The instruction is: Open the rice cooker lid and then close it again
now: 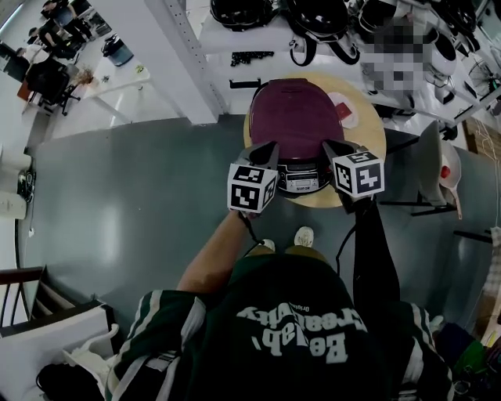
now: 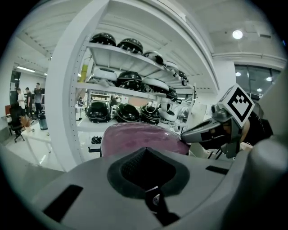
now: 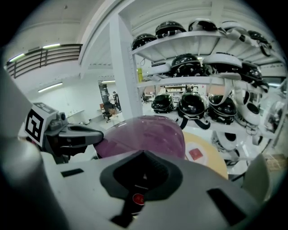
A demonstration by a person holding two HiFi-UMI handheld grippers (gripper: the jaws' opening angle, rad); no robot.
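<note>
The rice cooker (image 1: 301, 176) stands on a round wooden table (image 1: 369, 119), its purple lid (image 1: 296, 113) down and its control panel facing me. My left gripper (image 1: 268, 149) hovers at the cooker's front left corner with its jaws together and nothing in them. My right gripper (image 1: 329, 146) hovers at the front right corner, likewise shut and empty. In the left gripper view, the lid (image 2: 139, 137) lies just beyond my jaws and the right gripper (image 2: 191, 133) is to the right. The right gripper view shows the lid (image 3: 150, 134) ahead and the left gripper (image 3: 95, 133) to its left.
A small white dish (image 1: 345, 109) with something red sits on the table behind the cooker. White shelves of dark helmets (image 1: 313, 16) stand beyond, with a white column (image 1: 196, 63) at their left. A chair (image 1: 433, 166) stands to the right. My feet (image 1: 304, 235) are near the table.
</note>
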